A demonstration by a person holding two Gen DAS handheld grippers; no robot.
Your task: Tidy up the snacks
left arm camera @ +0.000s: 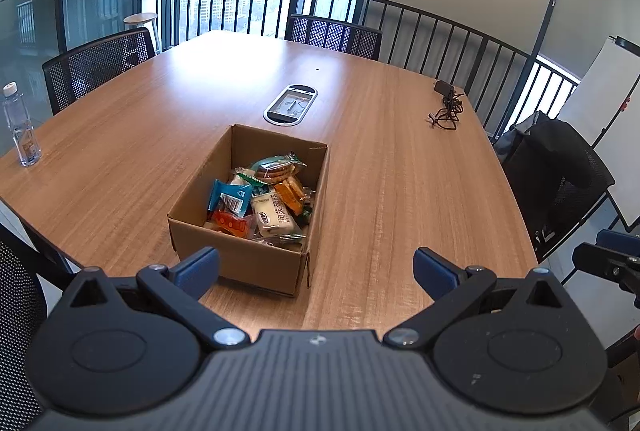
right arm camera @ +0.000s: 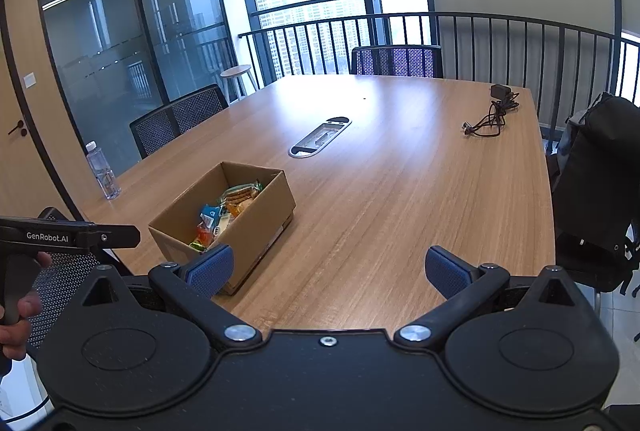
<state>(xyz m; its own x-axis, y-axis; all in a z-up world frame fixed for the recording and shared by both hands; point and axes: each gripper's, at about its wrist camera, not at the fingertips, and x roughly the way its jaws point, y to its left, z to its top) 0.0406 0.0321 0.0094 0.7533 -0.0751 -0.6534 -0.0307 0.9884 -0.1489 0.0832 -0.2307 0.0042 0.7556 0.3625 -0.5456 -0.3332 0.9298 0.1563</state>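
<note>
Counter [left arm camera: 400, 191]: broad and bare around the box, so a shoved box would slide freely.
Cardboard box [left arm camera: 244, 263]: near the front edge, holding all the snacks; likely to tip if hooked by a finger.
Left claw [left arm camera: 316, 267]: released, empty, just short of the box.
Right claw [right arm camera: 328, 269]: released, empty, box at its left.
Snacks [left arm camera: 264, 199]: loosely heaped; slippery wrappers, easy to pinch two together.

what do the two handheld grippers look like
Both the left gripper and the right gripper are matte black plastic with round pivot housings, silver rivets and textured blue finger pads. Seen from the right wrist, the left gripper's side reads "GenRobot.AI" in white.
</note>
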